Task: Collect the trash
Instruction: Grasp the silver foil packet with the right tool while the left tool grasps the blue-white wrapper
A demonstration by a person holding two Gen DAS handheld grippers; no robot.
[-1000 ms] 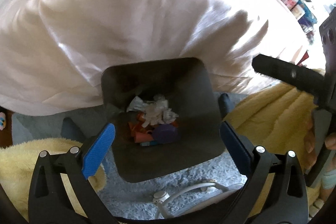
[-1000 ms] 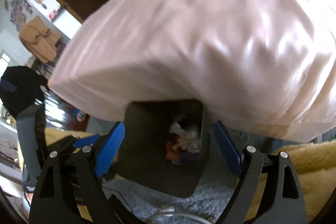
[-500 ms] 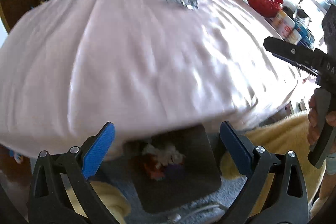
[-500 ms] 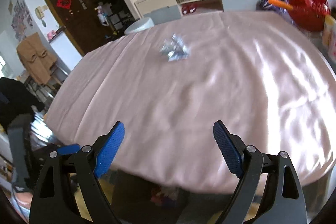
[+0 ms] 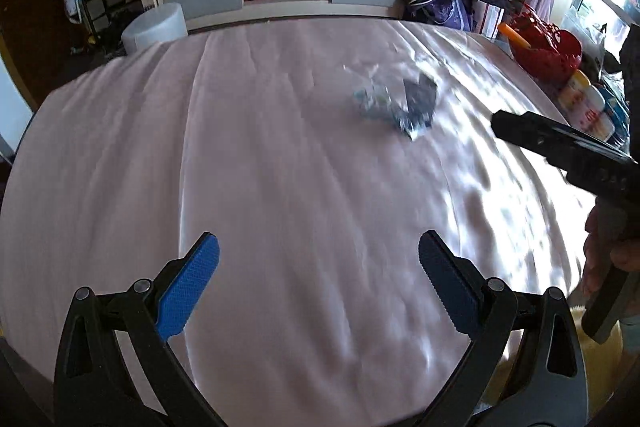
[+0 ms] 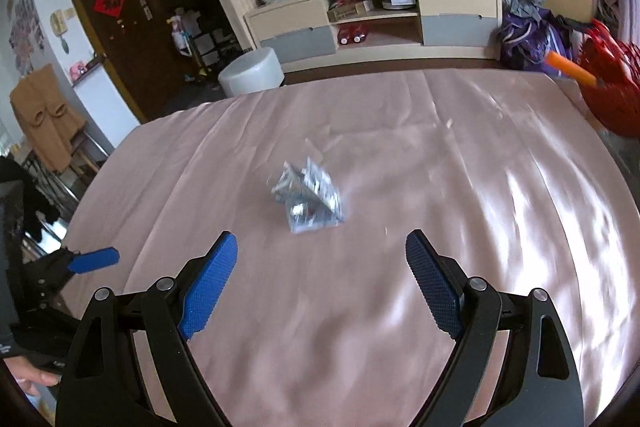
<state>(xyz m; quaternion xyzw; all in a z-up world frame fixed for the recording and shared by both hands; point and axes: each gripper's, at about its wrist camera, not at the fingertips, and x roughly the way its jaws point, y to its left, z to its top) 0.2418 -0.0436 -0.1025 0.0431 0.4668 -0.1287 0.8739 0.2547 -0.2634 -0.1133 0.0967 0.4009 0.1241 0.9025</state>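
Crumpled silver foil wrapper (image 6: pixel 308 201) lies on pink satin tabletop (image 6: pixel 400 307); blurred, long axis unclear. Left gripper (image 5: pixel 319 281) and right gripper (image 6: pixel 321 283): fingers wide, empty.

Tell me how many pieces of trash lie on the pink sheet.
1: a crumpled silver wrapper near the middle of the sheet, ahead of the open right gripper. The blur may hide smaller bits.

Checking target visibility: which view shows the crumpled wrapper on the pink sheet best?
The right wrist view: the crumpled wrapper lies near centre, just ahead of the open jaws. The left wrist view shows it farther off, right of centre, blurred.
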